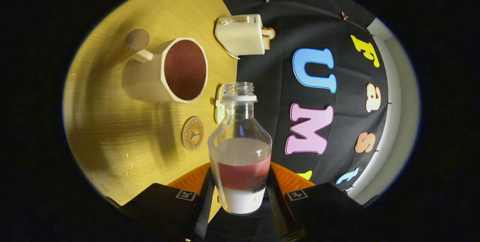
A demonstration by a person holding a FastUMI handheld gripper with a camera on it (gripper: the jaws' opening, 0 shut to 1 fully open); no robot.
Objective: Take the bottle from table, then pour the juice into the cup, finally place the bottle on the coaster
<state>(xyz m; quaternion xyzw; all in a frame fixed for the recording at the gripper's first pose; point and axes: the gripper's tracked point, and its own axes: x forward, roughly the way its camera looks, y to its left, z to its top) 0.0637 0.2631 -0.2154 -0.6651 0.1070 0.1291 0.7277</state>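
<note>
My gripper is shut on a clear, uncapped bottle, one finger pressing each side of its labelled lower body. The view is rolled, so the wooden table stands to the left of the bottle. A cream faceted cup with a wooden knob handle stands beyond the fingers, and it holds dark red juice. The bottle's open neck points past the cup, near the table's far edge. A round cork coaster lies on the table between the cup and the fingers, just left of the bottle.
A cream toaster with bread slices in it stands at the table's far edge beyond the cup. A small cream object sits half hidden behind the bottle's neck. Small drops of liquid lie on the table near the fingers.
</note>
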